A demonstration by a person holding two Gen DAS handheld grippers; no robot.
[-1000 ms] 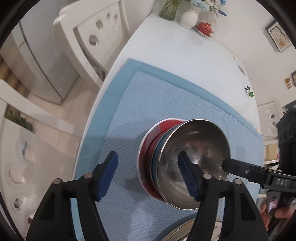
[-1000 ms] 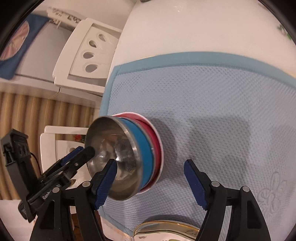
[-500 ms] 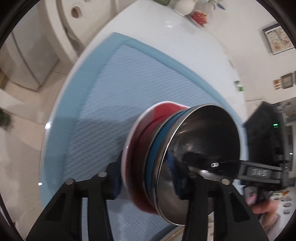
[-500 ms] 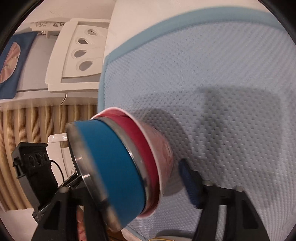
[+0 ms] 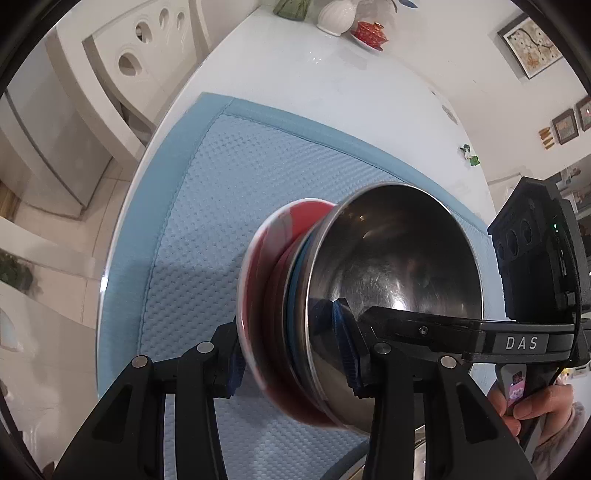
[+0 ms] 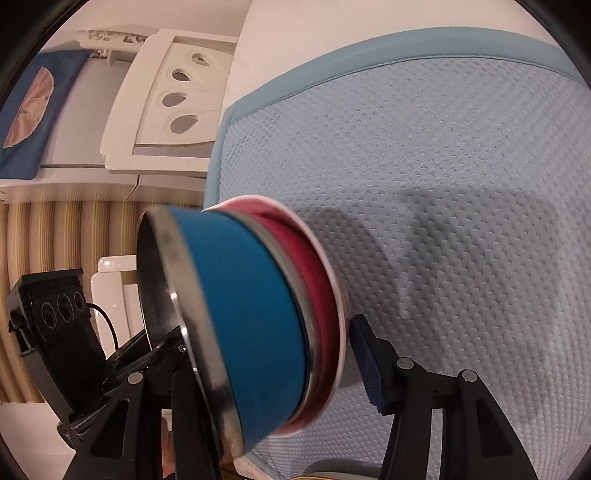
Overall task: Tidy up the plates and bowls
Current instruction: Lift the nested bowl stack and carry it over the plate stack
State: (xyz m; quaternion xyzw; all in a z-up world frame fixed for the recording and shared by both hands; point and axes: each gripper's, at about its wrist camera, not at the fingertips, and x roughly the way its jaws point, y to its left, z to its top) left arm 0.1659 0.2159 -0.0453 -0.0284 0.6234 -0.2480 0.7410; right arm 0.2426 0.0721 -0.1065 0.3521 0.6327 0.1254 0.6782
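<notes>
A steel bowl (image 5: 399, 266) with a blue outer wall (image 6: 240, 314) sits nested in a red bowl with a white rim (image 5: 266, 266) (image 6: 321, 295). The stack lies over the light blue mat (image 5: 207, 206) (image 6: 443, 184), and the views do not show whether it touches the mat. My left gripper (image 5: 290, 343) is shut on the near wall, one pad inside the steel bowl and one outside the red bowl. From the opposite side my right gripper (image 6: 273, 354) clamps the stack the same way. Its inner finger (image 5: 424, 326) shows inside the steel bowl.
The mat covers the near end of a white table (image 5: 295, 74). A white vase (image 5: 336, 16) and a red dish (image 5: 369, 31) stand at the far end. White chairs (image 5: 122, 74) (image 6: 173, 99) stand beside the table. A plate rim (image 5: 428, 443) shows below the stack. A hand (image 5: 535, 402) holds the right gripper.
Both grippers have come down onto the stack and closed from wide open onto its walls. The stack now fills much more of both views.
</notes>
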